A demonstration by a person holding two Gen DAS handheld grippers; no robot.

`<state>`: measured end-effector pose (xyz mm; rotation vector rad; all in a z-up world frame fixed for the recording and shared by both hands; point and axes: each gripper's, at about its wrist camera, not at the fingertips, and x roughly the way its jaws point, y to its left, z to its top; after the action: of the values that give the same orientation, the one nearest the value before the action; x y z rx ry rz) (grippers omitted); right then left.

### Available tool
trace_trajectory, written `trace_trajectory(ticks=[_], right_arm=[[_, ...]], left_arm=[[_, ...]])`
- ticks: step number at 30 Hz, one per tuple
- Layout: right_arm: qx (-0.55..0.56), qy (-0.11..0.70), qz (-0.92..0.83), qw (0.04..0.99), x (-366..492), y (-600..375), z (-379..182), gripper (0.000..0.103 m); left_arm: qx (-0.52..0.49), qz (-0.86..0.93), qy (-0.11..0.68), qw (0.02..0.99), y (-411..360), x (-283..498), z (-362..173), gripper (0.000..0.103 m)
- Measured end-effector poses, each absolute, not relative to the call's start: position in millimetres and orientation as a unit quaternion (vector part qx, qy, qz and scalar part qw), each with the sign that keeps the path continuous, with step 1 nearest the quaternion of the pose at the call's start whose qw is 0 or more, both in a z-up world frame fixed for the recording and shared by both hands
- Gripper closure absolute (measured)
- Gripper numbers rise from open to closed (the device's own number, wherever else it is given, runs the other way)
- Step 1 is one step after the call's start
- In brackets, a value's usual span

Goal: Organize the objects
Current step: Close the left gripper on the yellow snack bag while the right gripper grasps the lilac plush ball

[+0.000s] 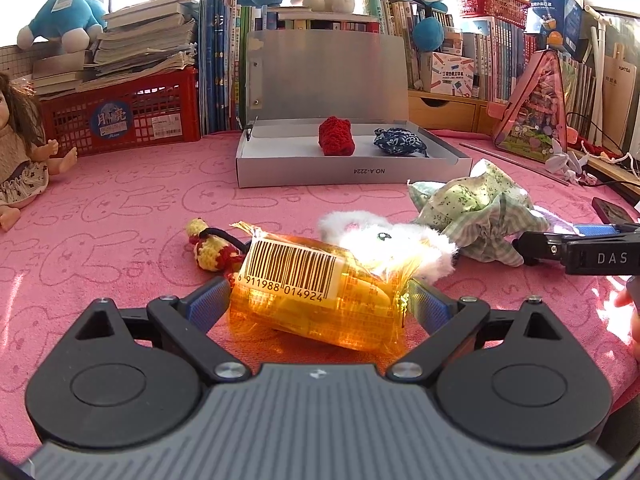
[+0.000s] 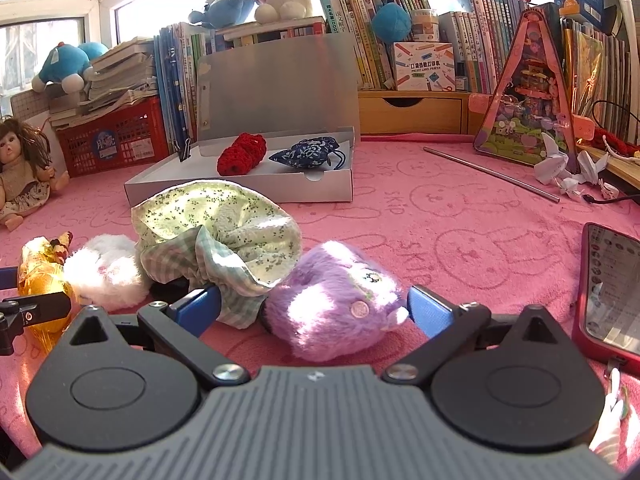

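Amber cellophane fills my left view: the orange packet (image 1: pixel 316 300) with its barcode label lies on the pink towel (image 1: pixel 120 208) covering the worktop, near the front edge, and it sits between the blue pads of my left claw (image 1: pixel 320 304). Both pads appear to touch the wrapper's sides, so I log this claw as clenched on the packet; the packet looks still down on the towel, not lifted.

My right claw (image 2: pixel 314 304) is spread wide around the purple plush (image 2: pixel 332 300). The right pad stands just beside the plush's snout with a sliver of gap; the left pad presses against the green checked cloth bag (image 2: pixel 216 236) rather than the plush. I record it as released, holding nothing yet.

The grey cardboard box (image 2: pixel 240 192) stands toward the back edge with its lid propped up. It already contains the red crochet piece (image 2: pixel 242 154) and the blue patterned pouch (image 2: pixel 308 154), so I judge it to be the collecting place, and the loose items in front are what remains: white plush (image 2: pixel 106 272), yellow crochet charm (image 1: pixel 210 248), cloth bag, purple plush, packet.

Reasoning on placement: the lid is held upright so both claws can approach the box from the front. A phone (image 2: pixel 610 292) lies near the right edge, clear of my path.
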<state>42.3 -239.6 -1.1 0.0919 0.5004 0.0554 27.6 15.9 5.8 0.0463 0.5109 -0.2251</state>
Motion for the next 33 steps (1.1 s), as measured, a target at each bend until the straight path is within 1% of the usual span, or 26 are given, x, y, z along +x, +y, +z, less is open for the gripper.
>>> trace_trajectory(ticks=[5, 7, 10, 12, 18, 24, 28, 31, 33], right_arm=[[0.055, 0.218, 0.016, 0.974, 33.6, -242.6, -0.6, 0.003], [0.051, 0.214, 0.01, 0.975, 32.9, -241.5, -0.4, 0.006], [0.033, 0.217, 0.005, 0.976, 33.8, -236.6, -0.3, 0.011], [0.023, 0.217, 0.002, 0.976, 33.7, -233.2, -0.5, 0.017], [0.013, 0.224, -0.007, 0.974, 34.7, -230.5, -1.8, 0.026], [0.015, 0.244, -0.013, 0.97, 40.1, -230.5, -3.8, 0.029], [0.019, 0.242, -0.014, 0.97, 39.5, -232.2, -4.2, 0.032], [0.022, 0.24, -0.015, 0.97, 38.6, -233.5, -4.0, 0.033], [0.023, 0.237, -0.013, 0.971, 37.9, -234.2, -3.4, 0.035]], left_arm=[[0.017, -0.111, 0.243, 0.963, 16.3, 26.4, 9.4, 0.007], [0.016, -0.111, 0.244, 0.963, 16.1, 26.0, 9.2, 0.007], [0.019, -0.111, 0.245, 0.963, 15.1, 26.2, 8.3, 0.007], [0.023, -0.112, 0.244, 0.963, 14.1, 26.4, 8.3, 0.007], [0.028, -0.111, 0.243, 0.963, 12.8, 26.6, 9.3, 0.008], [0.038, -0.112, 0.243, 0.963, 10.8, 27.7, 7.1, 0.008], [0.059, -0.111, 0.246, 0.961, 6.7, 31.9, 6.0, 0.008], [0.054, -0.113, 0.245, 0.961, 7.2, 32.8, 6.9, 0.008], [0.045, -0.116, 0.241, 0.962, 8.7, 31.7, 7.7, 0.01]])
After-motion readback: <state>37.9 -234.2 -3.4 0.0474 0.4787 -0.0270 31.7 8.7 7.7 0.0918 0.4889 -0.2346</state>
